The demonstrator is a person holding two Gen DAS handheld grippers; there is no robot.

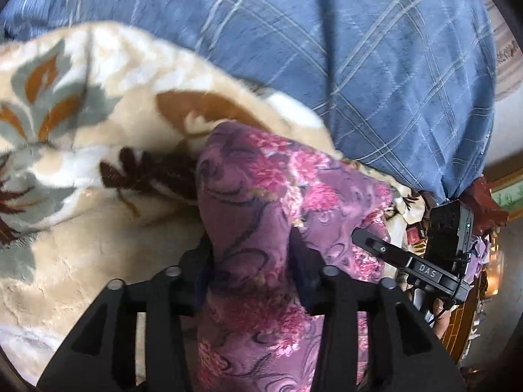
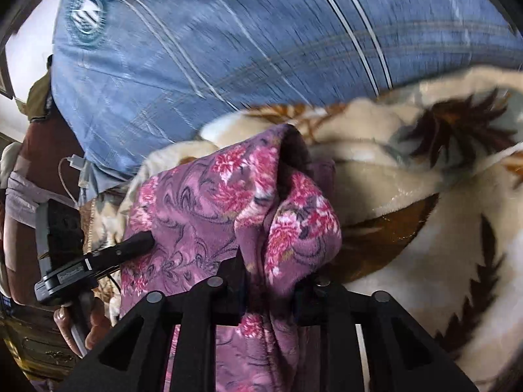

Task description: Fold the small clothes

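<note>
A purple garment with pink flowers (image 1: 261, 196) is held up over a cream plush blanket (image 1: 81, 114). My left gripper (image 1: 251, 251) is shut on one bunched edge of it; cloth hangs down between the jaws. My right gripper (image 2: 271, 268) is shut on another bunched edge of the same garment (image 2: 202, 202). The garment stretches between the two grippers. The right gripper shows at the right of the left wrist view (image 1: 408, 261), and the left gripper shows at the left of the right wrist view (image 2: 98, 258). The fingertips are buried in cloth.
A large blue pillow with pale check lines (image 1: 359, 65) lies behind the blanket and fills the top of both views (image 2: 228, 49). The cream blanket with brown and grey leaf print (image 2: 425, 196) covers the bed. A white cable (image 2: 72, 170) hangs at the left.
</note>
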